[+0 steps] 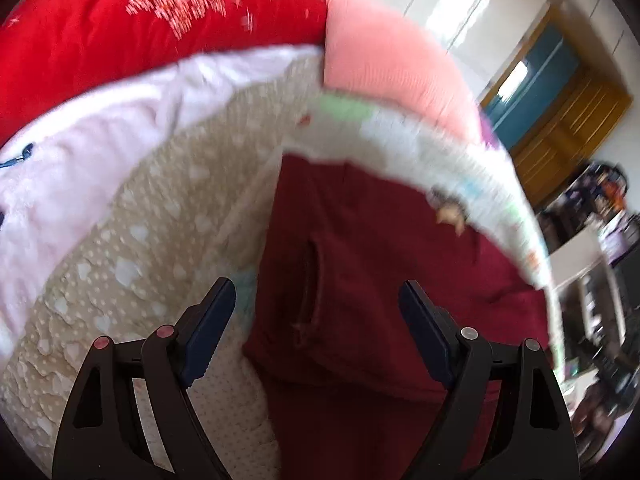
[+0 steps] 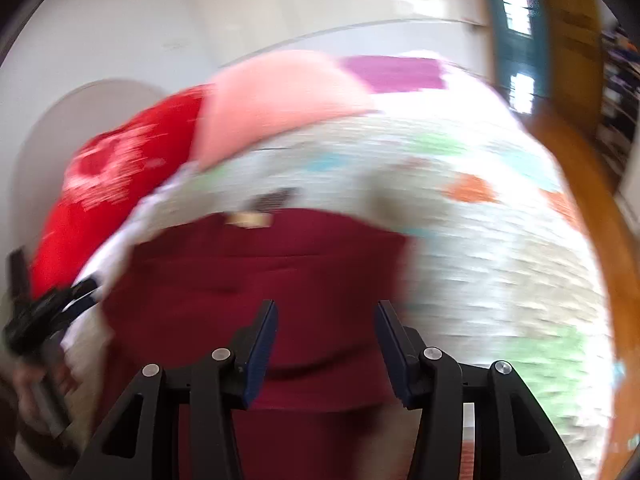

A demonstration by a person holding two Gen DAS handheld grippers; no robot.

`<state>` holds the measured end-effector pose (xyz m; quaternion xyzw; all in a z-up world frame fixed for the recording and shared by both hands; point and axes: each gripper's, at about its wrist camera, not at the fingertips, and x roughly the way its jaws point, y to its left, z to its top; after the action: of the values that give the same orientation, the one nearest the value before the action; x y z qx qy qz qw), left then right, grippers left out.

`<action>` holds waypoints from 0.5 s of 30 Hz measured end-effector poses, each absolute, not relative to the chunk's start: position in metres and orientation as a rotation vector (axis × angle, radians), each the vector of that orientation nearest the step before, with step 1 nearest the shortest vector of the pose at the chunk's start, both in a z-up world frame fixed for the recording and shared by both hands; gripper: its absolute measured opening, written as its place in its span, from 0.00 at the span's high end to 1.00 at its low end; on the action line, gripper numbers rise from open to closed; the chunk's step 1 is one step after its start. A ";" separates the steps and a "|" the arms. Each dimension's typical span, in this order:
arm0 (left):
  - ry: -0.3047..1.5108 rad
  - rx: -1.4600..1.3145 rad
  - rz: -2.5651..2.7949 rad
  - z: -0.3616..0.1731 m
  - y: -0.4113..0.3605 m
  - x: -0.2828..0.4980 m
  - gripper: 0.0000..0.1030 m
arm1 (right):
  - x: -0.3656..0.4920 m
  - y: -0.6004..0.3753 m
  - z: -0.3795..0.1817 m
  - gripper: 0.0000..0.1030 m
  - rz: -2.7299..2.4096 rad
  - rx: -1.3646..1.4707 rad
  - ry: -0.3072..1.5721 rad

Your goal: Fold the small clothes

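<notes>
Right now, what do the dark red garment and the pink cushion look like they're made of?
Dark red garment: likely a matte woven cotton, going by its stitched pocket slit and soft creases. Pink cushion: probably a fuzzy ribbed fabric, fine ridges showing, though blur leaves it open.

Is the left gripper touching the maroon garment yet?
Cannot tell. In the left wrist view the left gripper is open over the maroon garment, but blur and the straight-on angle hide any gap or contact.
</notes>
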<state>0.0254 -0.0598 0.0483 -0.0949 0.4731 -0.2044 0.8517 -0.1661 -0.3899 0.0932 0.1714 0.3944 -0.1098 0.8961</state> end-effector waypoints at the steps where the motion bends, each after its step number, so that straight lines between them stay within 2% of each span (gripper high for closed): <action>1: 1.002 -0.193 -0.430 0.045 -0.064 0.026 0.18 | -0.167 -0.401 0.093 0.53 -0.233 0.383 0.818; 2: 1.003 -0.186 -0.431 0.042 -0.068 0.025 0.21 | -0.167 -0.411 0.088 0.53 -0.228 0.416 0.822; 3: 0.996 -0.170 -0.444 0.042 -0.075 0.023 0.28 | -0.160 -0.418 0.080 0.52 -0.222 0.442 0.839; 4: 0.988 -0.136 -0.464 0.042 -0.083 0.022 0.51 | -0.151 -0.419 0.075 0.52 -0.215 0.452 0.849; 5: 0.988 -0.088 -0.469 0.042 -0.091 0.021 0.67 | -0.141 -0.421 0.066 0.52 -0.201 0.470 0.860; 7: 0.971 0.014 -0.465 0.044 -0.107 0.019 0.80 | -0.123 -0.424 0.047 0.55 -0.157 0.520 0.885; 8: 0.960 0.032 -0.474 0.047 -0.111 0.019 0.85 | -0.113 -0.424 0.040 0.61 -0.143 0.526 0.898; 9: 0.946 0.035 -0.482 0.052 -0.112 0.019 0.86 | -0.110 -0.421 0.039 0.77 -0.160 0.498 0.894; 10: 0.921 0.026 -0.486 0.060 -0.110 0.020 0.86 | -0.112 -0.419 0.043 0.84 -0.171 0.476 0.876; 13: 0.821 -0.018 -0.472 0.081 -0.098 0.024 0.86 | -0.123 -0.415 0.064 0.85 -0.156 0.461 0.766; 15: 0.814 -0.034 -0.463 0.077 -0.094 0.031 0.86 | -0.131 -0.413 0.077 0.85 -0.169 0.460 0.677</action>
<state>0.0306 -0.0943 0.0770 -0.0162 0.3921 -0.2232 0.8923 -0.1310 -0.4130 0.0771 0.2233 0.3289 -0.0819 0.9139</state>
